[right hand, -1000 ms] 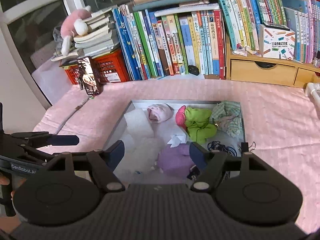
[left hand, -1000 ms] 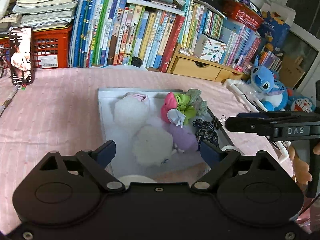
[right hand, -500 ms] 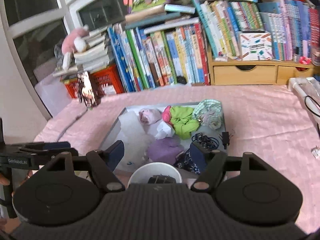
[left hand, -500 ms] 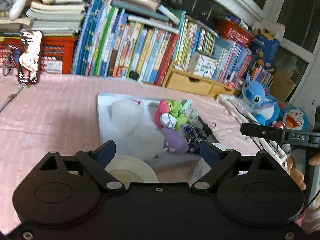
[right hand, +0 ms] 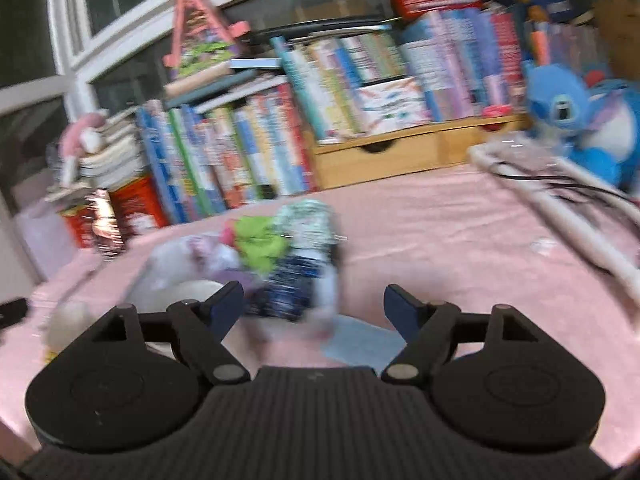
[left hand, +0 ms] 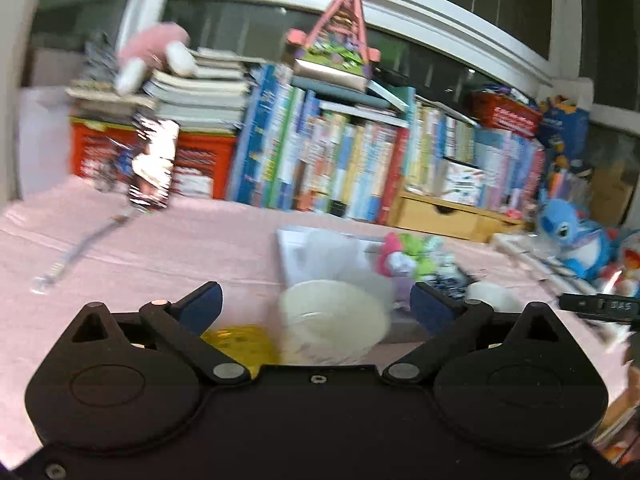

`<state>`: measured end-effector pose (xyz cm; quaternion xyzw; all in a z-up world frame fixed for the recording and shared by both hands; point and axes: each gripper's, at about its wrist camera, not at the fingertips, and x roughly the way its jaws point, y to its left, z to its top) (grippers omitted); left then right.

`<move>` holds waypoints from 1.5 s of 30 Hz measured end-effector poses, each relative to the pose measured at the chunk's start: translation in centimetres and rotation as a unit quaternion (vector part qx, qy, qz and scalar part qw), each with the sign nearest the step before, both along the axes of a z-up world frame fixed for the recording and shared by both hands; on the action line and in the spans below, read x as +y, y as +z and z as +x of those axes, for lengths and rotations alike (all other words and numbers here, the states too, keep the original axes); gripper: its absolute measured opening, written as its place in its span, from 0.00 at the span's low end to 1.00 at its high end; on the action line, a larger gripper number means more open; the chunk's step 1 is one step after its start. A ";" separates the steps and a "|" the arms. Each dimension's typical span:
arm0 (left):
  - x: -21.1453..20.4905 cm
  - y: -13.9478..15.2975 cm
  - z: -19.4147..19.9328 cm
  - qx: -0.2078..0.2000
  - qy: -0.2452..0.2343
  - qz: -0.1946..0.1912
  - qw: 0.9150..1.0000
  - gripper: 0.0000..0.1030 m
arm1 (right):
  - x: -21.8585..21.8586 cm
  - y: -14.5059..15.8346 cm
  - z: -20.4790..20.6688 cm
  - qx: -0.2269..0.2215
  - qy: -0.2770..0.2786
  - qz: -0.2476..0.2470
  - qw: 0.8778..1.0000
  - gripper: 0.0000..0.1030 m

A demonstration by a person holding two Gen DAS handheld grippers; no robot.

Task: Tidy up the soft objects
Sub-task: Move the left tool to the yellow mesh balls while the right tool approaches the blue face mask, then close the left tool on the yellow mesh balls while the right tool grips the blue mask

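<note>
Both views are motion-blurred. A grey tray (left hand: 292, 248) on the pink cloth holds soft items: white puffs (left hand: 332, 256), a pink and green toy (left hand: 404, 250), a purple piece (left hand: 400, 290) and a dark patterned cloth (left hand: 448, 280). The pile also shows in the right wrist view, with the green piece (right hand: 260, 240) and the dark cloth (right hand: 292, 284). My left gripper (left hand: 316, 306) is open and empty, low over a white bowl (left hand: 332, 320) in front of the tray. My right gripper (right hand: 314, 306) is open and empty, near the tray's front right corner.
A yellow object (left hand: 240, 340) lies left of the bowl. A second white bowl (left hand: 492, 298) stands to the right. Books (left hand: 320, 168) and red crates (left hand: 200, 160) line the back. A blue plush (left hand: 576, 240) and a white rack (right hand: 560, 200) sit at the right.
Both grippers have pulled back from over the tray and tilted up, so the tray now looks smaller and farther. The bowls and the yellow object have come into view. Both grippers stay open.
</note>
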<state>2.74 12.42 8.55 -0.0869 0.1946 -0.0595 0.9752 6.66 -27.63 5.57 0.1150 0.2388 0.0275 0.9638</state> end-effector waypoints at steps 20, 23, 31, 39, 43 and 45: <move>1.8 -6.6 0.0 0.076 0.046 0.021 0.996 0.66 | -0.2 -5.1 1.1 0.042 -0.061 -0.075 0.994 0.84; 1.0 -7.0 0.6 0.082 0.040 0.028 0.995 0.60 | 0.3 -5.3 1.3 0.046 -0.056 -0.088 0.993 0.84; 0.2 -8.0 2.1 0.090 0.059 0.050 0.993 0.46 | 1.3 -5.6 2.2 0.054 -0.042 -0.112 0.991 0.84; 0.4 -8.0 2.3 0.099 0.059 0.043 0.992 0.28 | 1.8 -6.1 3.4 0.069 -0.027 -0.123 0.990 0.84; 0.9 -7.8 1.4 0.106 0.057 0.039 0.992 0.28 | 2.2 -6.2 3.7 0.071 -0.022 -0.130 0.989 0.84; 1.4 -7.7 0.6 0.108 0.058 0.044 0.991 0.28 | 2.2 -6.2 3.7 0.072 -0.021 -0.131 0.989 0.84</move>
